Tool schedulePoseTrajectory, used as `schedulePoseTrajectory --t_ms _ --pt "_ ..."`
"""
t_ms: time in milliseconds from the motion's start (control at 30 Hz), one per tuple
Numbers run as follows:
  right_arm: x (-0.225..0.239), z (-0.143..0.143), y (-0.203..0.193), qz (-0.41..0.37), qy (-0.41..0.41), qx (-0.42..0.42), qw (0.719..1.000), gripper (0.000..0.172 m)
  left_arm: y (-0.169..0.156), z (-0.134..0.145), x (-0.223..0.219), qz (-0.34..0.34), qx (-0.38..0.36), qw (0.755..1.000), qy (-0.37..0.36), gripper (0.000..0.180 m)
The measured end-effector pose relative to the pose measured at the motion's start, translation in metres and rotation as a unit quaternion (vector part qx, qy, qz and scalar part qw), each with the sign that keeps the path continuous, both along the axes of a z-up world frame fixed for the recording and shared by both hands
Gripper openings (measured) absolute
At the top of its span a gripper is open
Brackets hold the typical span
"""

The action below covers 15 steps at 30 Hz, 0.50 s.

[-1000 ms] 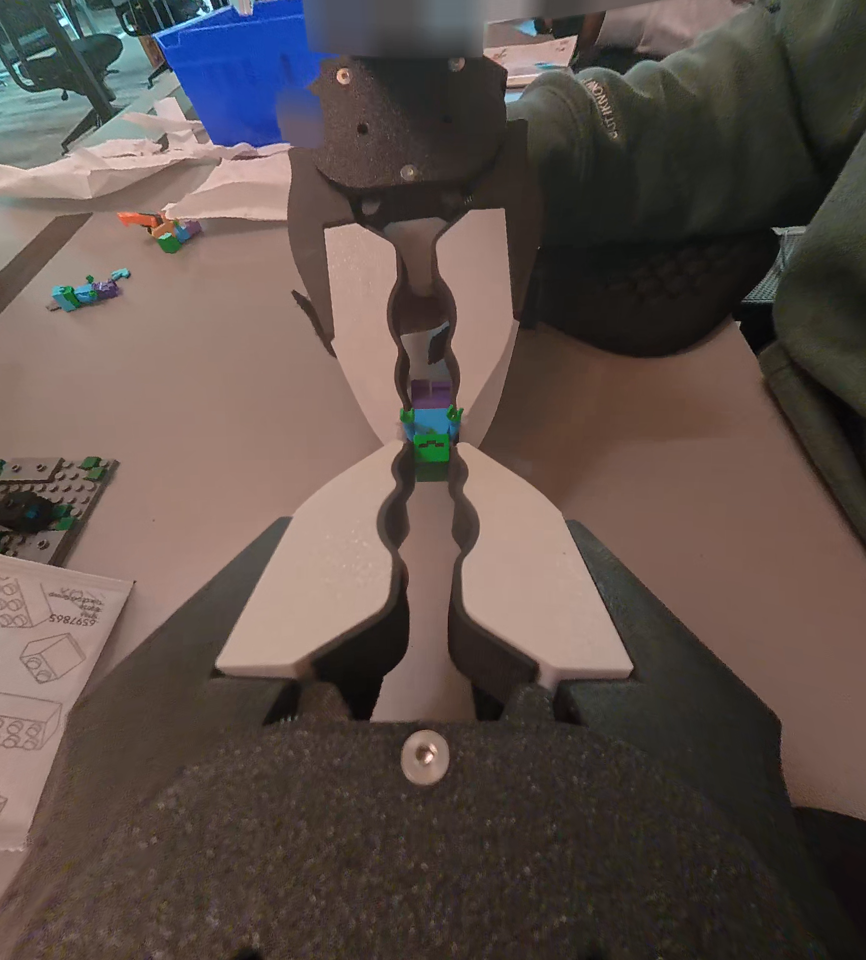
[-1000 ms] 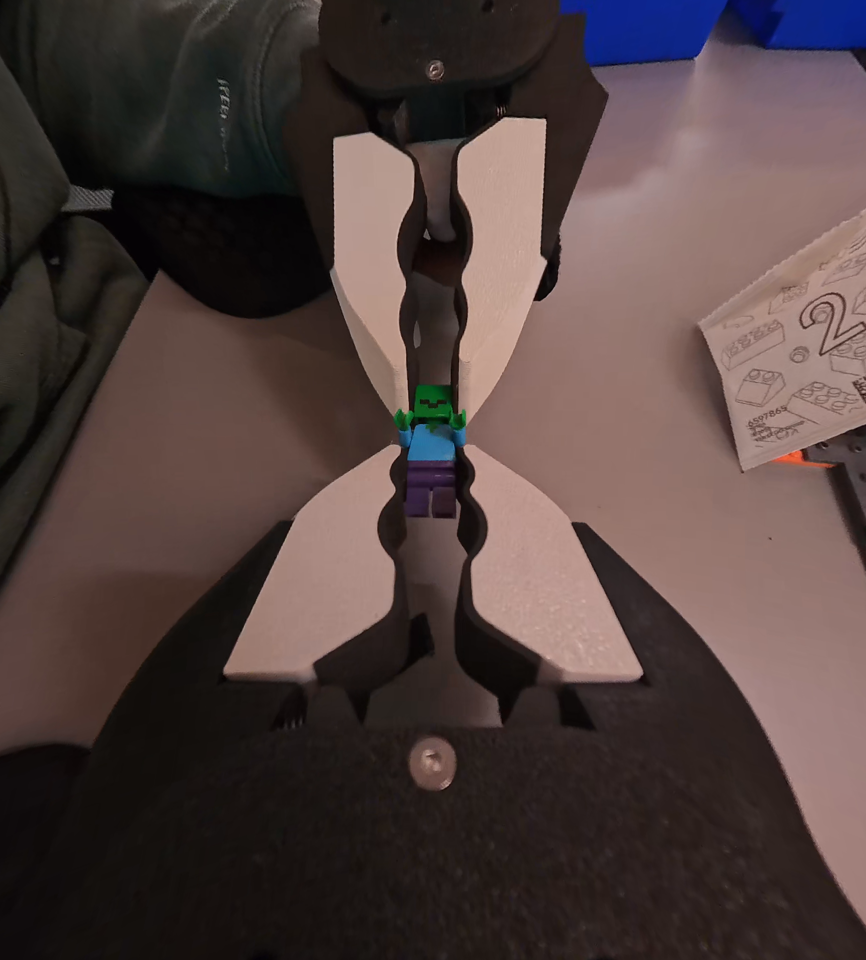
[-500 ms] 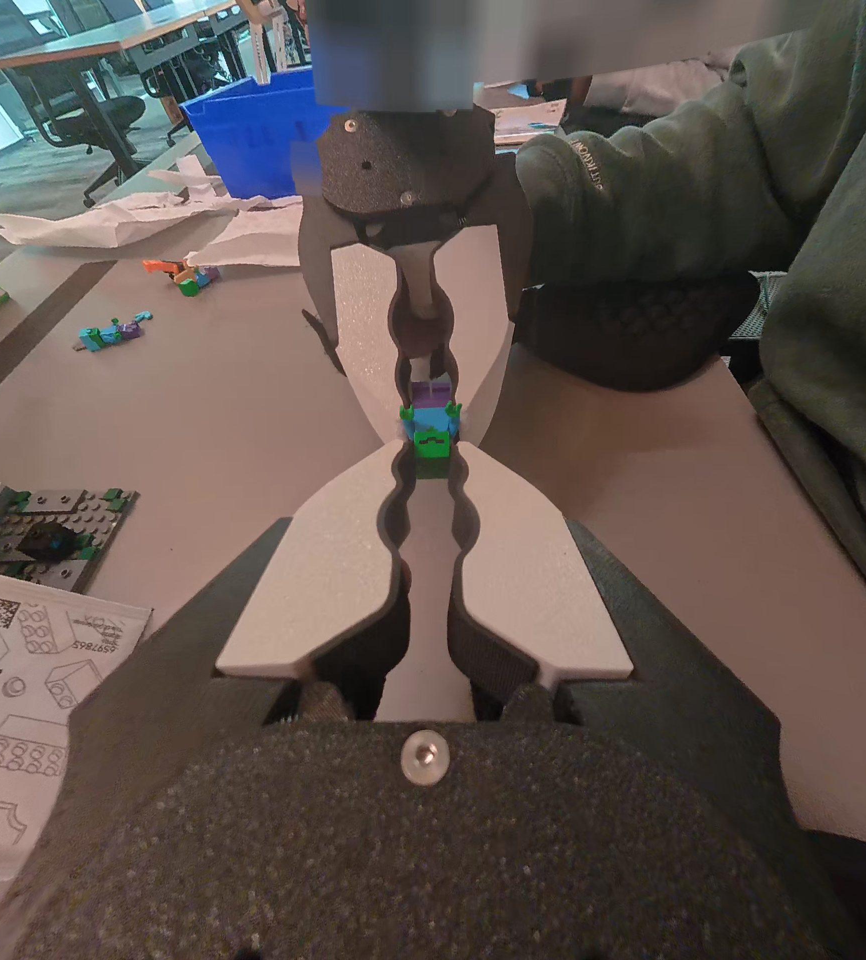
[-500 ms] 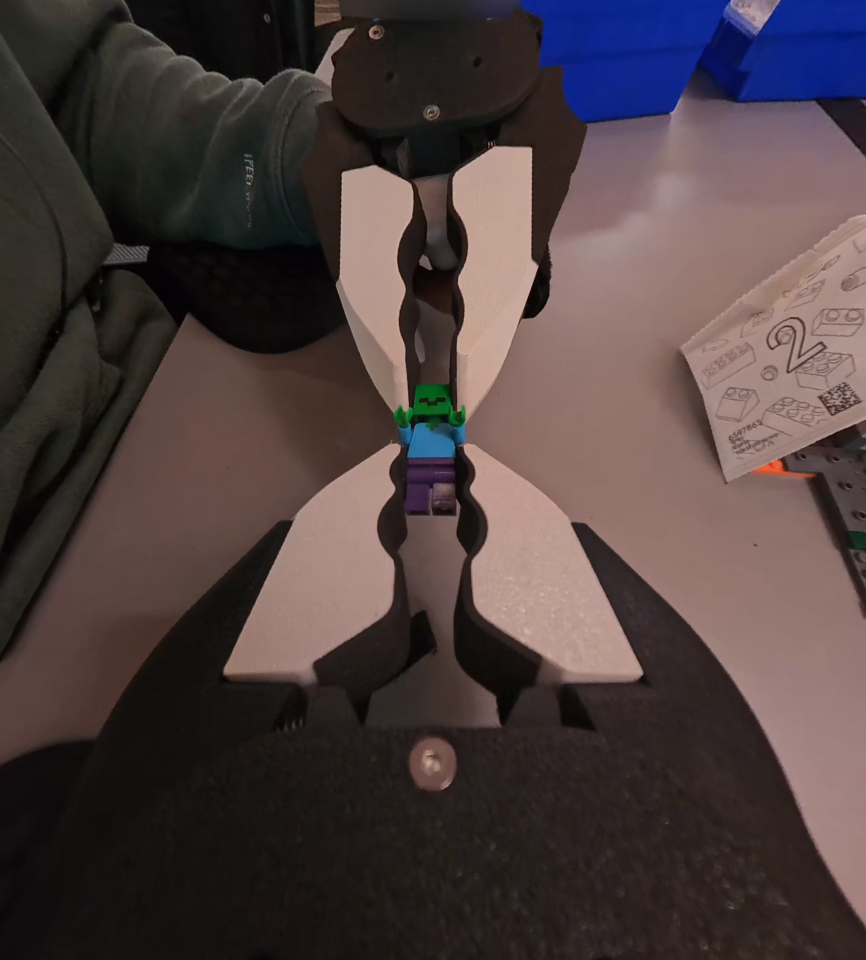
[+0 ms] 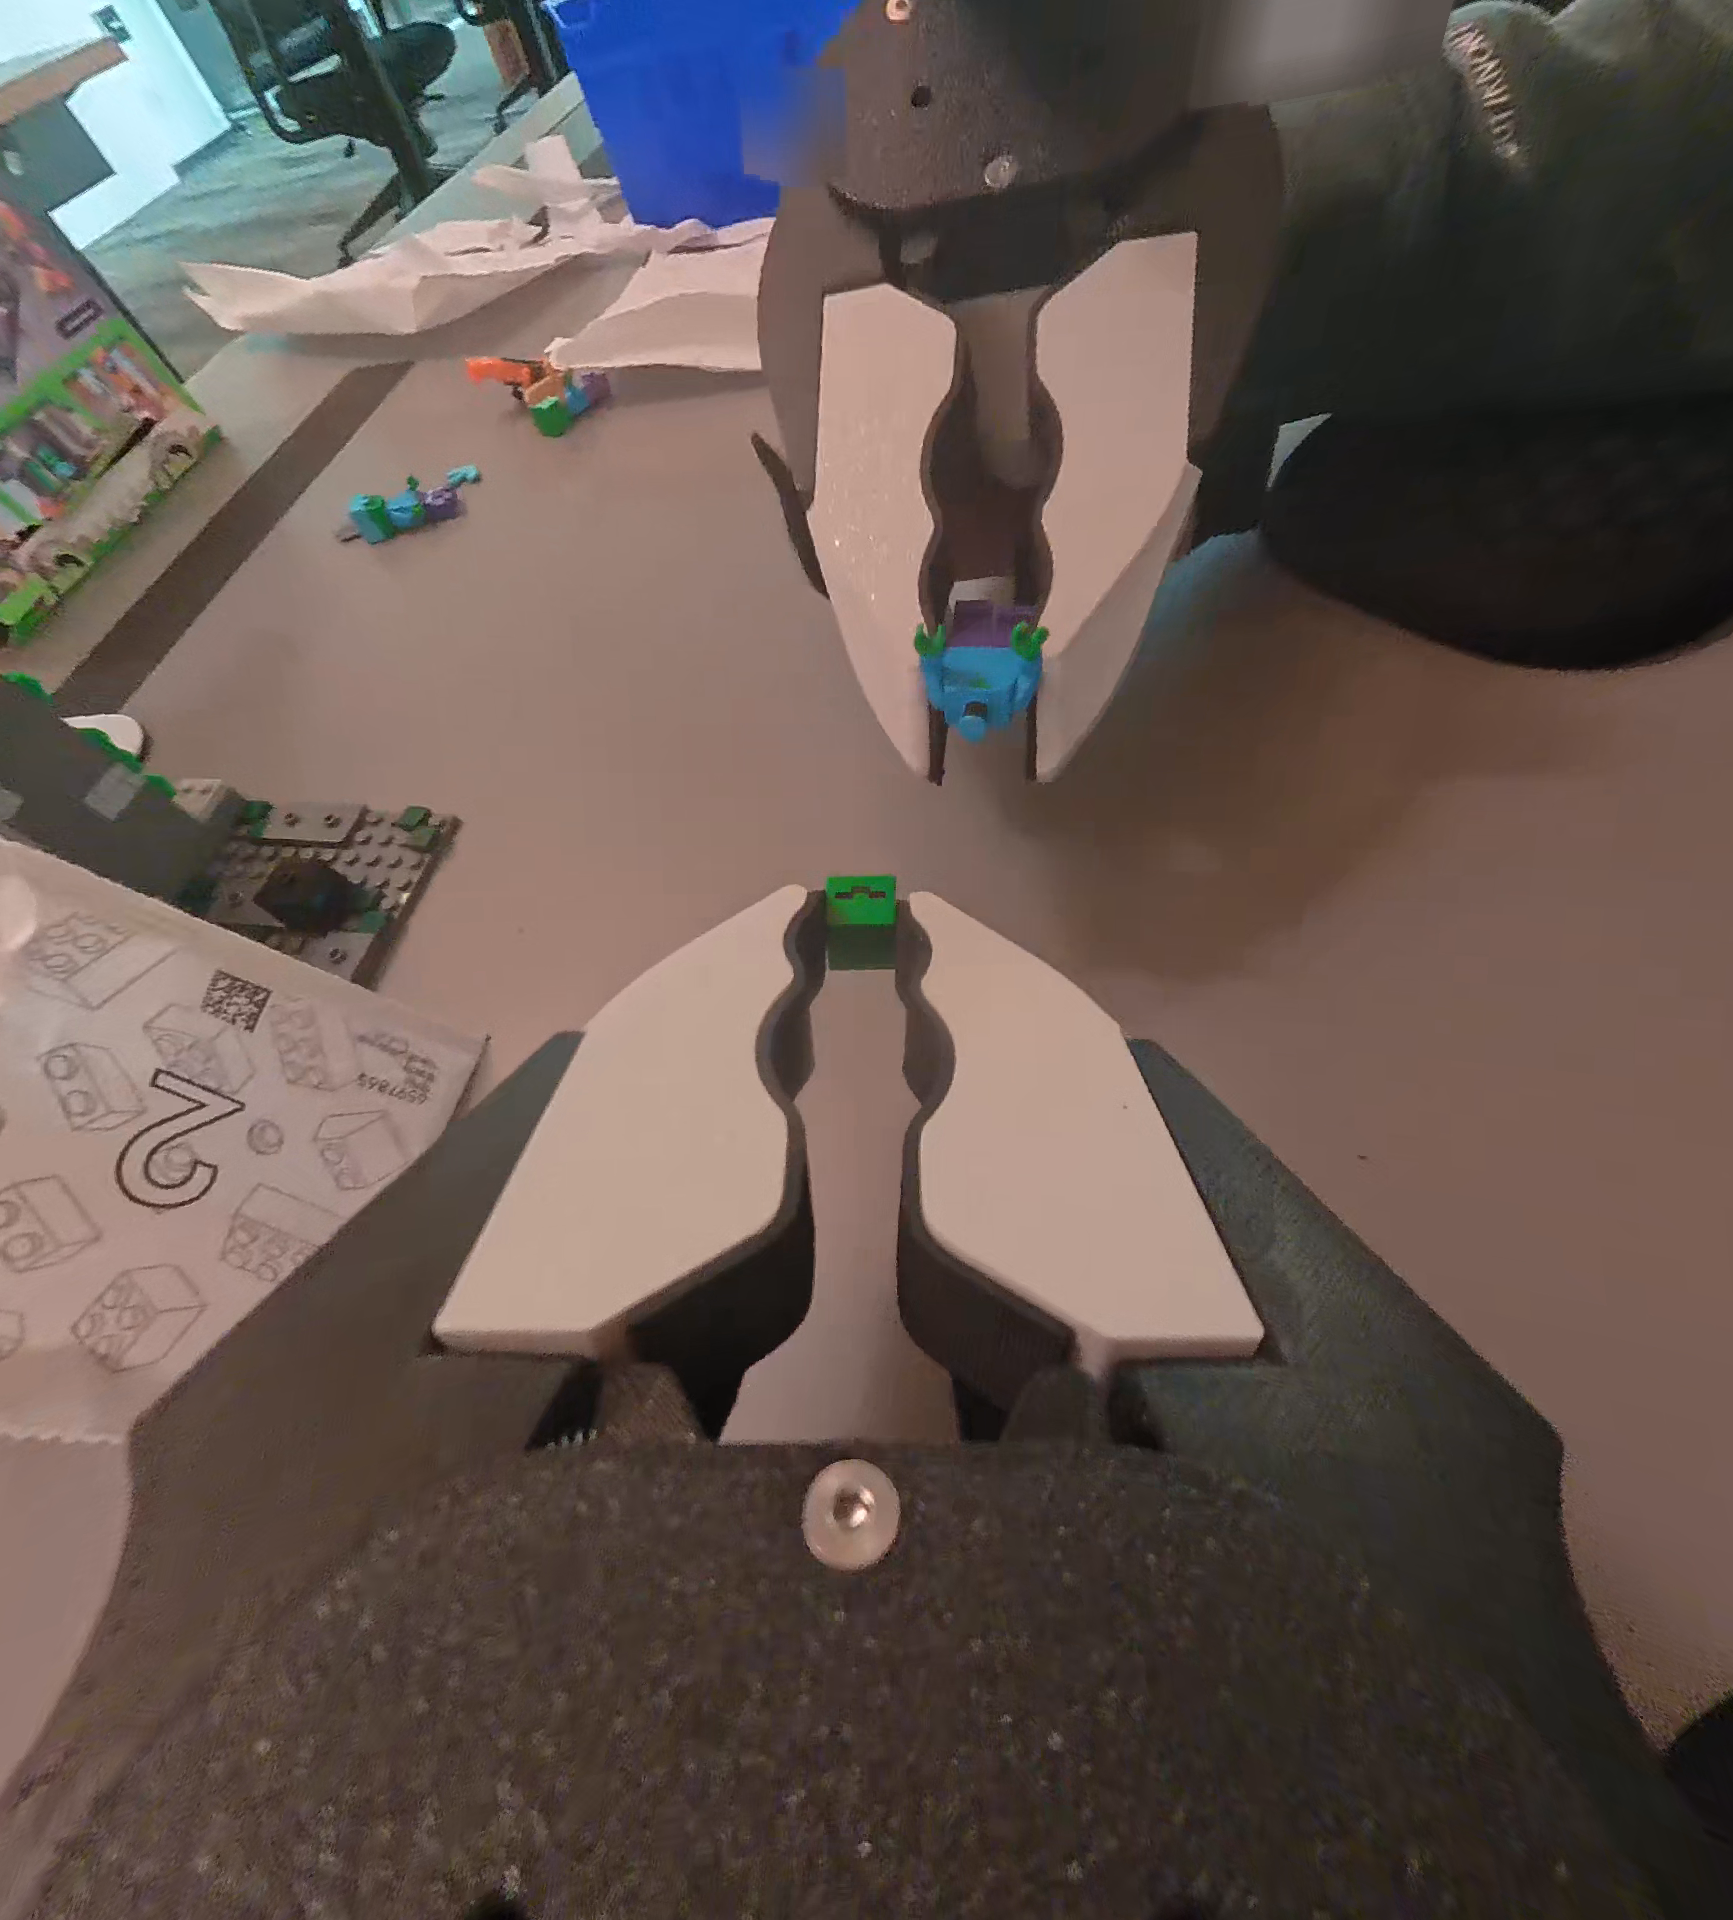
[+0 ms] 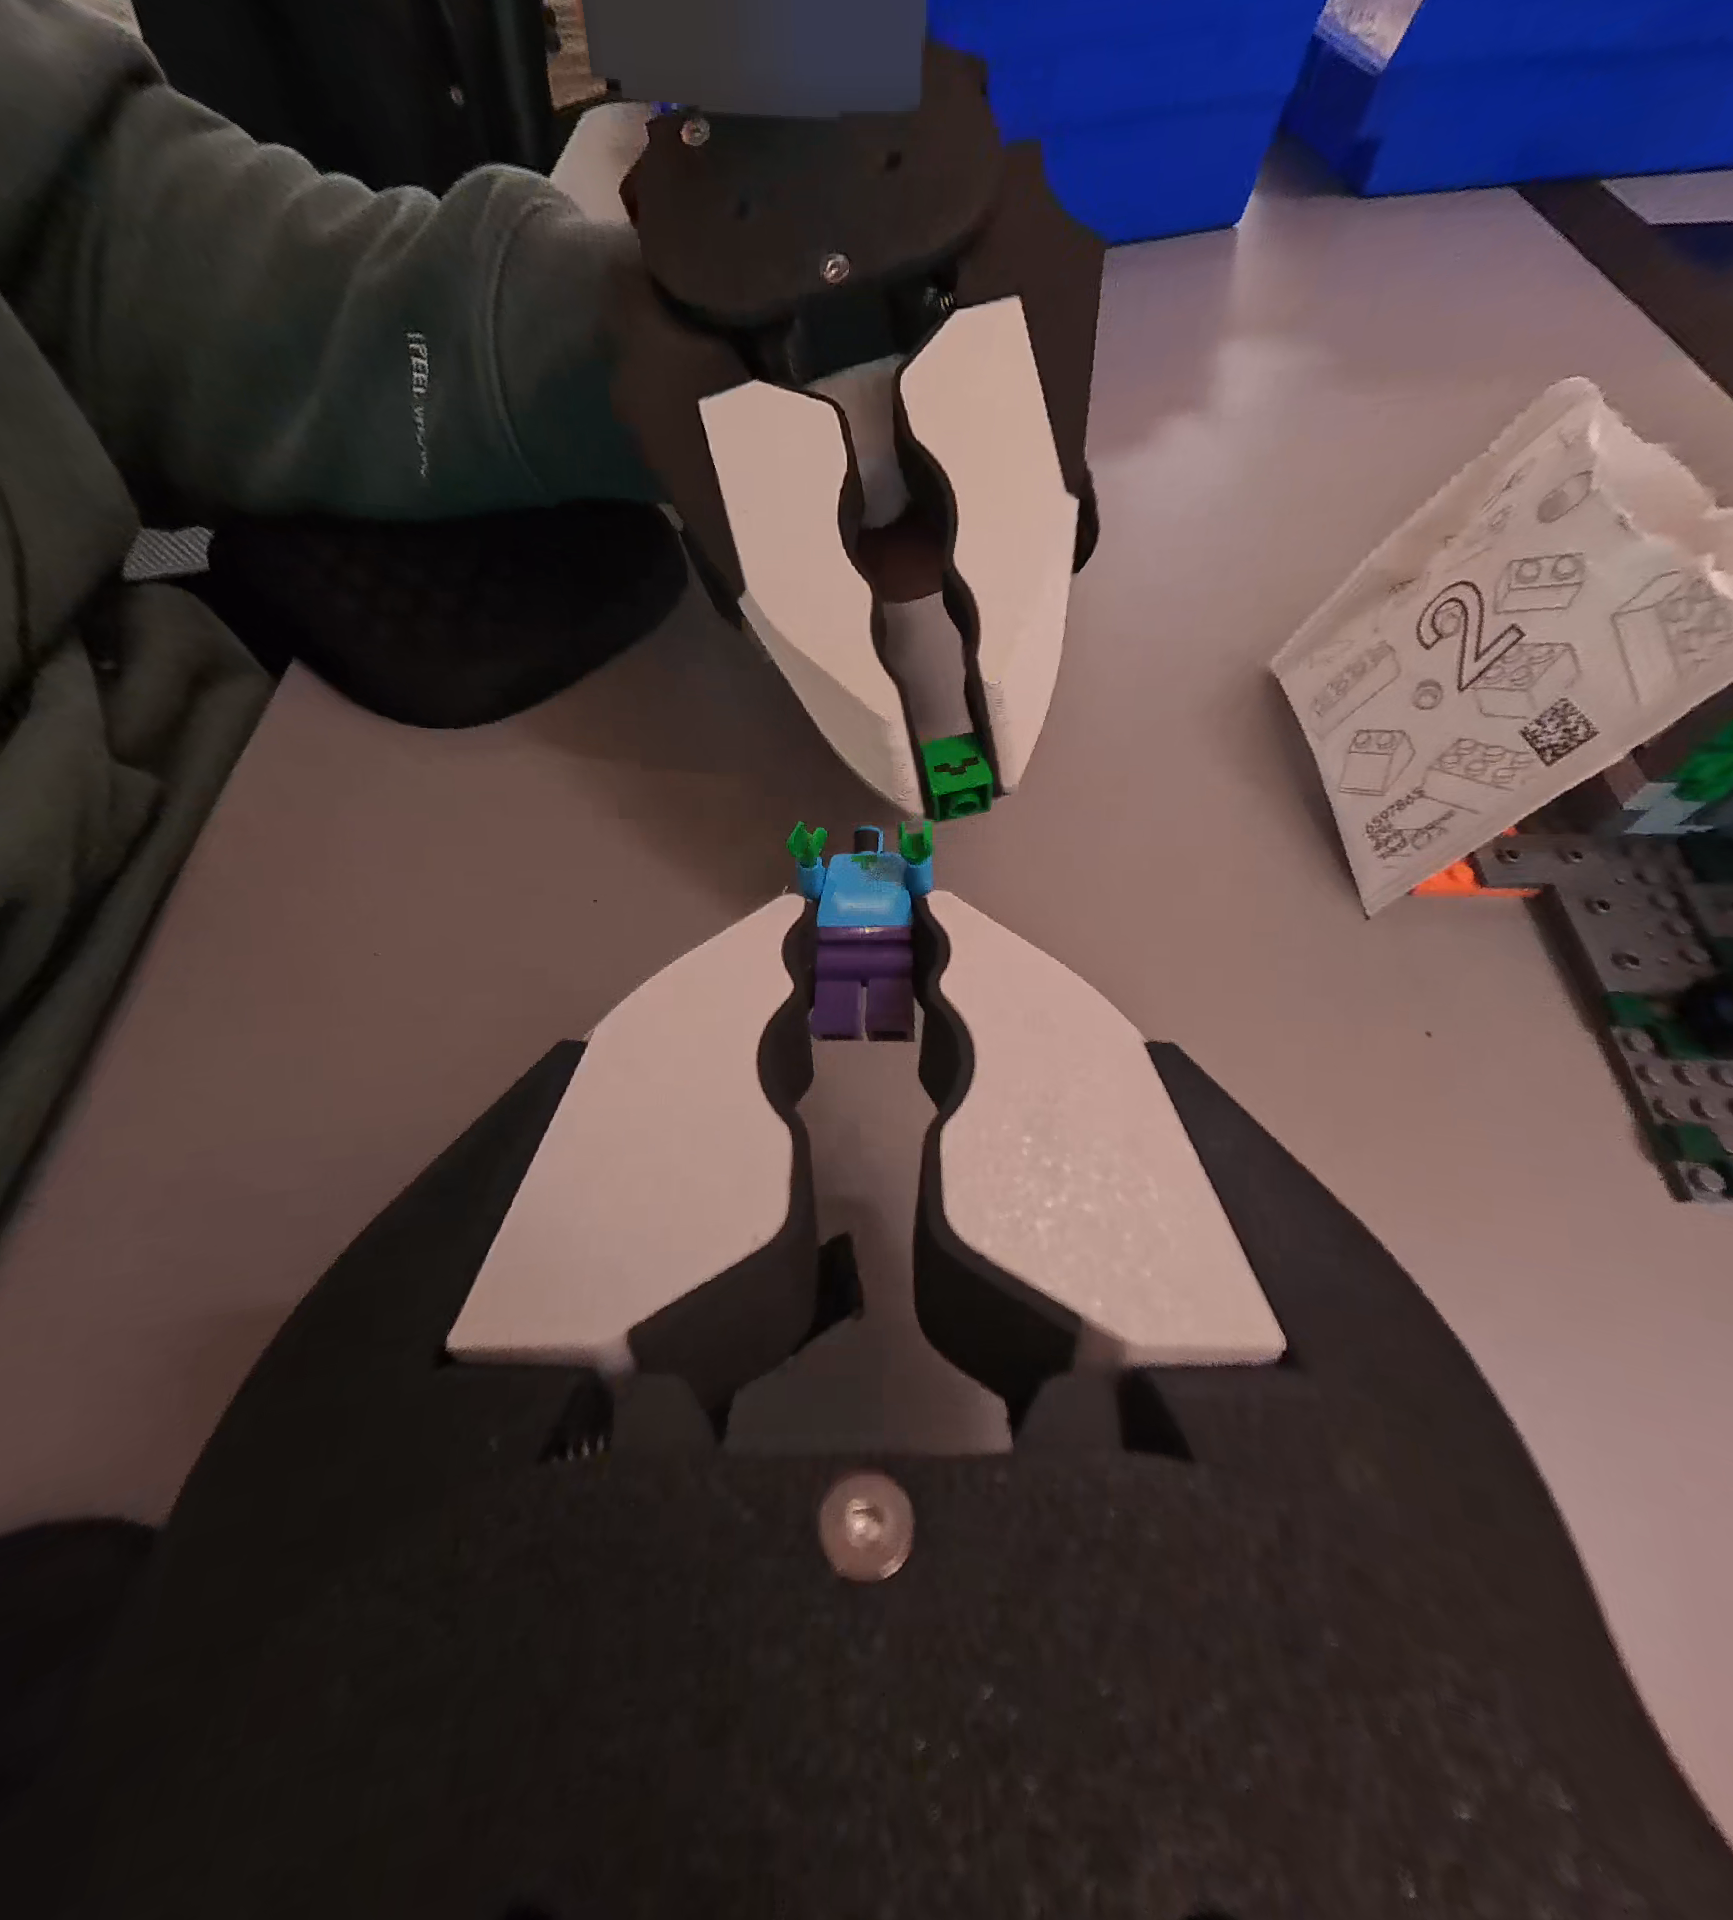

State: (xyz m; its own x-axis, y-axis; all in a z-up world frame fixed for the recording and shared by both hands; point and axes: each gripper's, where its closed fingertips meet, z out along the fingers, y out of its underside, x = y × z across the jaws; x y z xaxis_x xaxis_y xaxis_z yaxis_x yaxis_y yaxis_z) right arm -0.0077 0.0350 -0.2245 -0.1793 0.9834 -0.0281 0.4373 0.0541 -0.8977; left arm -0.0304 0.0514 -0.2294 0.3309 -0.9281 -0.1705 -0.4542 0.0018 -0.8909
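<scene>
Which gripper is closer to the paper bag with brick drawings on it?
Left. The left gripper, holding the green head, sits right beside the paper bag. The right gripper, holding the headless figure, is farther off.

You have two grippers, the left gripper [image 5: 860, 914] and the right gripper [image 6: 864, 914], over the surface [image 5: 633, 727]. There is one green toy head [image 5: 860, 920], one headless toy figure [image 6: 864, 935], one printed paper bag [image 6: 1527, 665], two small brick clusters [image 5: 405, 509] beyond that bag, one grey studded baseplate [image 5: 342, 883] beside it, and two blue bins [image 6: 1568, 83].
</scene>
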Motion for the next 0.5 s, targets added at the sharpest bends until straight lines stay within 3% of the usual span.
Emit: schedulePoseTrajectory --t_ms 200,333,500 --pt "0.0001 -0.0043 0.0036 -0.014 -0.007 0.003 1.0 0.016 -0.0013 -0.0048 0.0007 0.002 0.003 1.0 0.004 0.013" --pt "-0.0007 -0.008 0.0035 -0.019 -0.01 0.007 1.0 0.016 -0.0039 -0.0035 0.0048 -0.002 0.003 1.0 -0.001 0.027" --pt "-0.0017 -0.0098 0.0027 -0.02 -0.012 0.012 1.0 0.016 -0.0096 0.0022 0.0093 -0.014 0.006 1.0 -0.02 0.028"
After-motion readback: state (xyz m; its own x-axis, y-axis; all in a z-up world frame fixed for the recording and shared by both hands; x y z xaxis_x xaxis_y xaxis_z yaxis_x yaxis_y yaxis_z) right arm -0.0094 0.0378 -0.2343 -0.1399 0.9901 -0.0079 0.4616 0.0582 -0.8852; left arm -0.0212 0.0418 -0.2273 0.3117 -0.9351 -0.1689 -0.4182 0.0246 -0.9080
